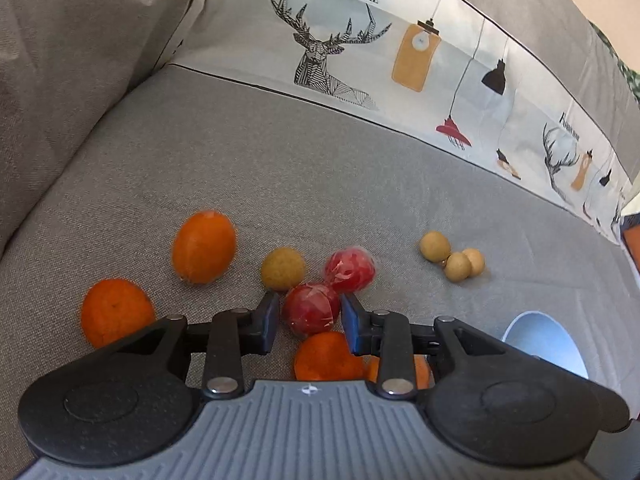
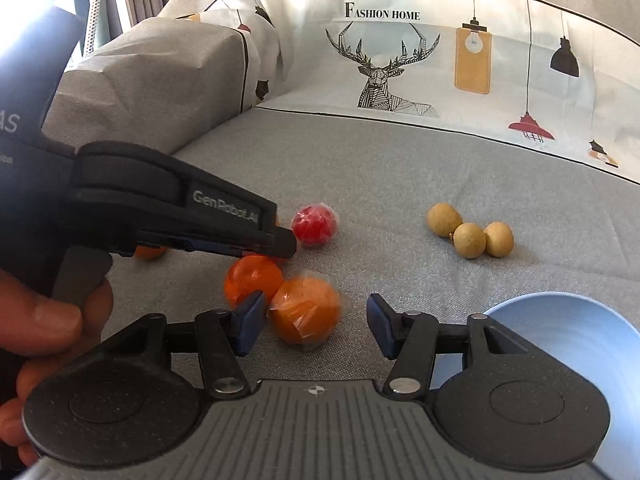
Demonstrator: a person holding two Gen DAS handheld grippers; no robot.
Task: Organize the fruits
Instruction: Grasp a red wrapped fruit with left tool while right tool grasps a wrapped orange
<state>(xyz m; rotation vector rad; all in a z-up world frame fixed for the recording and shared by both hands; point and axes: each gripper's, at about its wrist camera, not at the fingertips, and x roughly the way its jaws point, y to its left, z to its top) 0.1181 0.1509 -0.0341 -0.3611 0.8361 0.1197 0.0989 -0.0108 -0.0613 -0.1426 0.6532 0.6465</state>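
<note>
Left wrist view: a grey fabric surface (image 1: 280,152) is backed by a deer-print cover (image 1: 340,48), with a pale blue bowl (image 1: 548,344) at four o'clock. The left gripper (image 1: 309,320) is parted around a wrapped red fruit (image 1: 306,310), apparently not pinched; centring before closing is advised. The right gripper (image 2: 316,322) is held open, an orange (image 2: 306,308) just inside its left pad.

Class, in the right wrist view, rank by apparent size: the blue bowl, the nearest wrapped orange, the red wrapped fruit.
1. Blue bowl, though partly cropped and close.
2. Wrapped orange.
3. Red wrapped fruit, farther away, so true size is unsure.
</note>
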